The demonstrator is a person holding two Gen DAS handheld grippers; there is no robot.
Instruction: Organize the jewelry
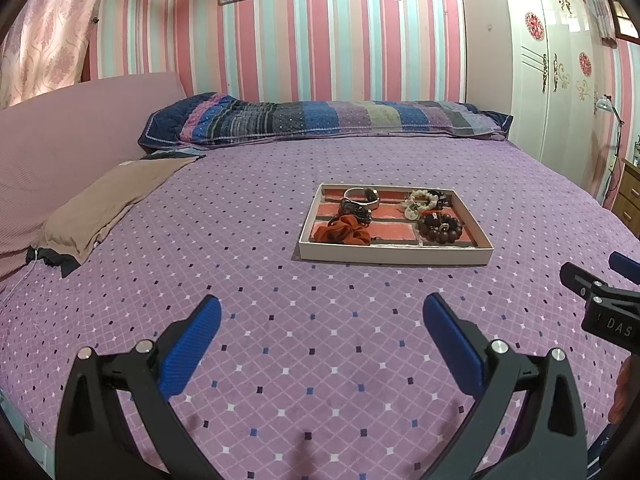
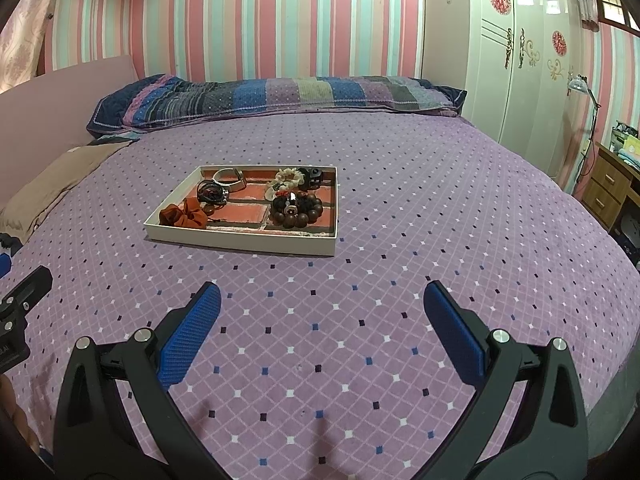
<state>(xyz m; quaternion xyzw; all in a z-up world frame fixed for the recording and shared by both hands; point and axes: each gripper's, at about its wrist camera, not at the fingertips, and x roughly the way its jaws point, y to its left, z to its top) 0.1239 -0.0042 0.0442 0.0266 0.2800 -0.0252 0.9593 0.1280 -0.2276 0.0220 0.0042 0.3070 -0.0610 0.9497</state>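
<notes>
A shallow white tray (image 1: pixel 394 255) (image 2: pixel 240 242) with a brick-pattern floor lies on the purple bed. It holds an orange scrunchie (image 1: pixel 342 231) (image 2: pixel 183 213), a dark wooden bead bracelet (image 1: pixel 440 229) (image 2: pixel 297 208), a white bead bracelet (image 1: pixel 420 201) (image 2: pixel 286 180), a silver bangle (image 1: pixel 362 196) (image 2: pixel 229 178) and a tangled dark cord (image 1: pixel 354 211) (image 2: pixel 212 193). My left gripper (image 1: pixel 322 310) is open and empty, above the bedspread short of the tray. My right gripper (image 2: pixel 322 298) is open and empty, also short of the tray, to its right.
A patchwork pillow (image 1: pixel 320 120) lies along the headboard wall. A brown cloth (image 1: pixel 108 204) lies at the left of the bed. A white wardrobe (image 2: pixel 520 60) and a wooden drawer unit (image 2: pixel 608 192) stand to the right. The right gripper shows at the left wrist view's edge (image 1: pixel 600 300).
</notes>
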